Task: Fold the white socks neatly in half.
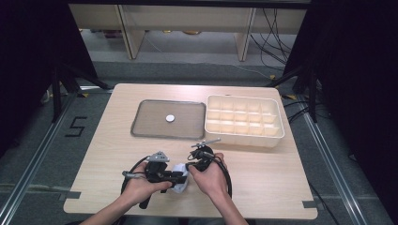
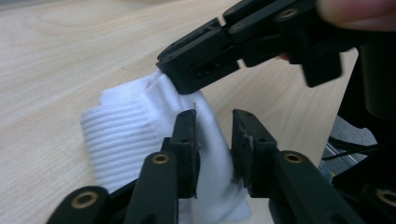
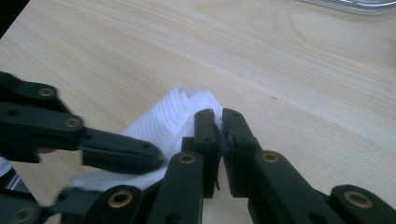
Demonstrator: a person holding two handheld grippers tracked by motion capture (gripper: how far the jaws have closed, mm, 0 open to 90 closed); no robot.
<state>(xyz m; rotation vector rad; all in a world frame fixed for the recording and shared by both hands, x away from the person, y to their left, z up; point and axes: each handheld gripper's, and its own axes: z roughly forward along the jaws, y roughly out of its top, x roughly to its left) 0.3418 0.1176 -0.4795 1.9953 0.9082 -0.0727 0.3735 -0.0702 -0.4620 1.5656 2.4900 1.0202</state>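
Note:
A small white ribbed cloth (image 1: 181, 186) lies bunched on the wooden table (image 1: 267, 178) near its front edge, between both hands. In the left gripper view the cloth (image 2: 121, 135) sits under and between my left gripper's (image 2: 214, 116) jaws, which stand apart with a clear gap. My right gripper (image 2: 163, 70) comes in from above and pinches the cloth's top fold. In the right gripper view my right gripper (image 3: 217, 114) has its jaws almost together on a thin edge of the cloth (image 3: 163, 116). One finger (image 3: 121, 151) of the left gripper lies across the cloth there.
A shallow grey tray (image 1: 150, 119) with a small white disc (image 1: 170, 118) lies at the table's middle back. Right of it stands a cream box (image 1: 244, 139) with several compartments. Dark stands and cables ring the table.

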